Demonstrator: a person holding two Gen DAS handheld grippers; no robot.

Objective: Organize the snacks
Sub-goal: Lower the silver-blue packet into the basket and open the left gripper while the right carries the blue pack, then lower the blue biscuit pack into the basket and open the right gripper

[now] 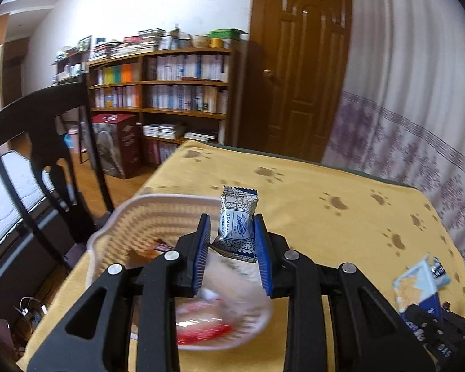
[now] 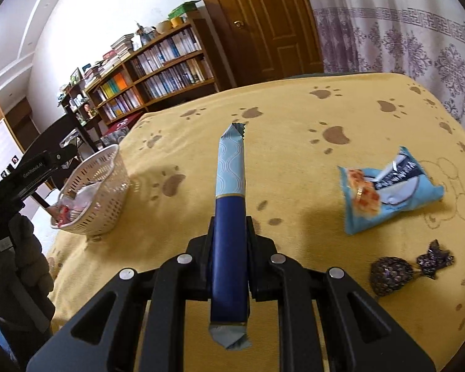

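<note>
Left gripper (image 1: 234,241) hangs over the basket (image 1: 158,214), blue pads pinching a small cookie pack (image 1: 237,220) at mid-body; the wrapper reads "DENMA…", the rest hidden by the right pad. It looks light, crinkly and slick, likely brittle inside, so a gentle squeeze across the flat middle suits it better than the crimped ends. Right gripper (image 2: 229,241) is clamped on a long bar (image 2: 229,204), navy below, pale blue above, sticking out fore and aft; it seems stiff enough to hold straight, and the grip near the middle looks balanced. On the paw-print cloth (image 2: 294,117) lie a blue packet (image 2: 387,189), its lettering too small to read, and a dark foil sweet (image 2: 390,276). The other tool's arm reads "GenRobot.AI".
</note>
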